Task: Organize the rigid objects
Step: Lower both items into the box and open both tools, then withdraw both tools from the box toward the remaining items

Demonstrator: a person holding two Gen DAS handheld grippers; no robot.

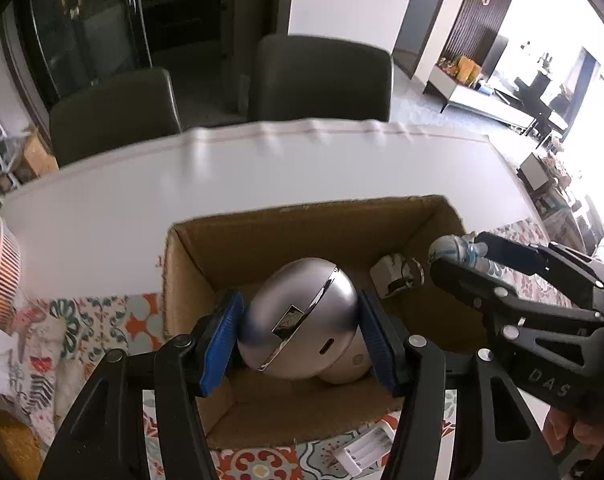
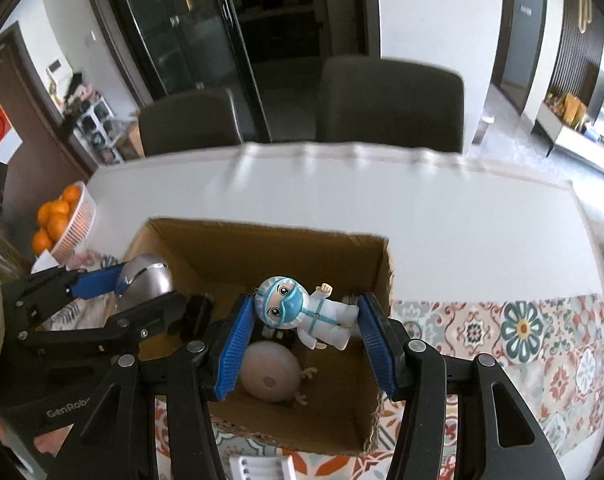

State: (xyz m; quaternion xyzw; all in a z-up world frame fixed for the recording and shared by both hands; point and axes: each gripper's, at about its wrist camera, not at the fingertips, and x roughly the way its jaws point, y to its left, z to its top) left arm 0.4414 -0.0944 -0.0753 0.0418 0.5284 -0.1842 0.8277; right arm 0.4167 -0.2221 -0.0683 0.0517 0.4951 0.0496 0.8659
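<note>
An open cardboard box (image 1: 285, 236) (image 2: 261, 236) sits on the table. My left gripper (image 1: 302, 336) is shut on a silver egg-shaped device (image 1: 302, 320) and holds it over the box's left part; both also show in the right wrist view (image 2: 145, 280). My right gripper (image 2: 302, 332) is shut on a toy figure in a white suit with blue mask (image 2: 306, 308), held over the box's right part; in the left wrist view the right gripper (image 1: 458, 254) shows at the right. Below it in the box lies a round beige doll (image 2: 269, 372).
A small metallic object (image 1: 398, 276) lies in the box. A basket of oranges (image 2: 61, 220) stands at the table's left. A patterned cloth (image 2: 522, 332) covers the near table. A white battery holder (image 1: 366, 452) lies in front of the box. Two dark chairs (image 2: 390, 104) stand behind the table.
</note>
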